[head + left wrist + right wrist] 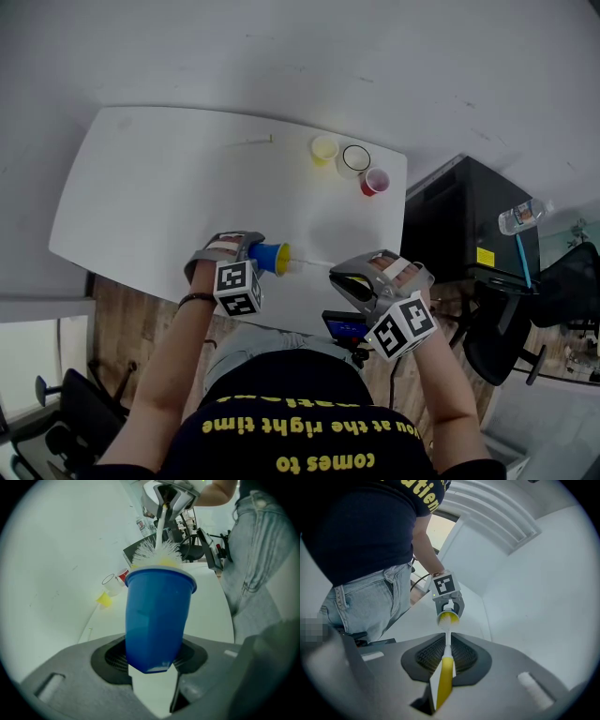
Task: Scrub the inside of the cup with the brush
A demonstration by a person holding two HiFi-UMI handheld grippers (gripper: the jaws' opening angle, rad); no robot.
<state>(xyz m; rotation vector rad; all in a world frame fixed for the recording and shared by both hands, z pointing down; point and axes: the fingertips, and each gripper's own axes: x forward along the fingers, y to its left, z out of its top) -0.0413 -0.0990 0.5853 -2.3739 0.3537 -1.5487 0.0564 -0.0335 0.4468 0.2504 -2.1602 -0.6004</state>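
cup: the blue cup [157, 616] is up off the white table [141, 187], lying roughly sideways with its mouth toward the brush

left gripper: the left gripper [152, 663] has its jaws squeezed against the lower part of the cup, one on each side, so that's a solid hold

right gripper: the right gripper [443, 667] is pinched nearly closed on the yellow handle of the brush [157, 552], with the thin white stem running out toward the cup

brush vs cup: the bristle head sits right at the rim; some of it is inside, but a good tuft pokes out above the lip in the left gripper view

done so far: both things are picked up, lined up and meeting at the mouth

my read on progress: early-to-middle of the scrub, honestly. The bristles are only at the opening, not down near the bottom

what's left: push the head deeper, work it round the walls and base, then pull it out

can't tell: whether the inside is clean yet

other stuff: a yellow cup [323, 148], a clear cup [355, 158] and a red cup [374, 182] sit at the far edge, well apart from the action
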